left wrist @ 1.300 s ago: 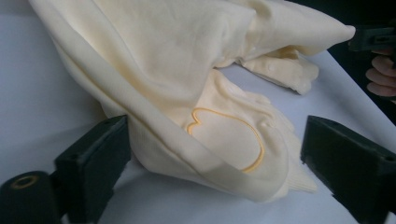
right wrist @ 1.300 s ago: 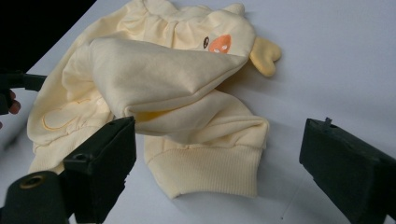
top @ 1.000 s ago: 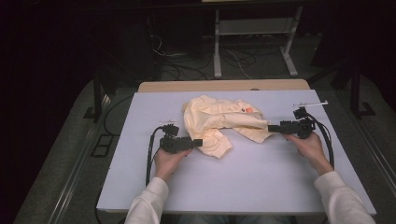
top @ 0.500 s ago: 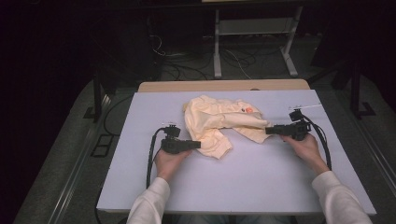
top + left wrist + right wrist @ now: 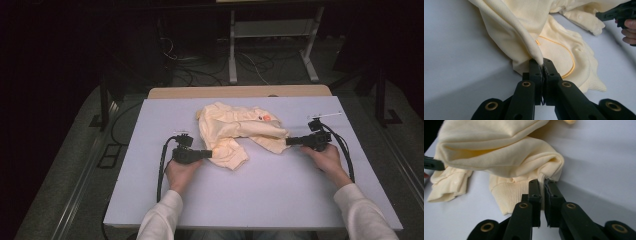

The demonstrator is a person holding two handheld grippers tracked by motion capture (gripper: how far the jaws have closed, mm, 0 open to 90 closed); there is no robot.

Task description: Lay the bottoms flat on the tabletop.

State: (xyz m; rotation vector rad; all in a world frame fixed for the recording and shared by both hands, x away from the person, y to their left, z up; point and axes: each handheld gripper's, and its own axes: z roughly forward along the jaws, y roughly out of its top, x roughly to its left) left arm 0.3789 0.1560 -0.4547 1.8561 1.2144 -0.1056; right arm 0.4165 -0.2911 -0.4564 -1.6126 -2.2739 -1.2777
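Note:
A pale yellow sweatshirt [image 5: 235, 131] lies crumpled on the white table [image 5: 280, 195], a small orange mark near its far right side. My left gripper [image 5: 209, 153] holds its left edge; in the left gripper view the jaws are shut on a fold of the sweatshirt [image 5: 529, 42], which rises taut from my left gripper [image 5: 542, 65]. My right gripper [image 5: 289, 141] grips the garment's right end. In the right gripper view my right gripper [image 5: 542, 181] pinches the sweatshirt [image 5: 506, 155] just above its ribbed hem [image 5: 507, 193]. The other gripper [image 5: 616, 12] shows far off at the top right.
A tan board [image 5: 240, 92] lines the table's far edge. Beyond it stand a metal frame [image 5: 272, 45] and cables on a dark floor. Black cables trail from both grippers over the table. Open table surface lies in front of the garment.
My right gripper has moved left and toward the person, drawing the sweatshirt's right end with it. The left gripper has stayed nearly still, shut on the cloth.

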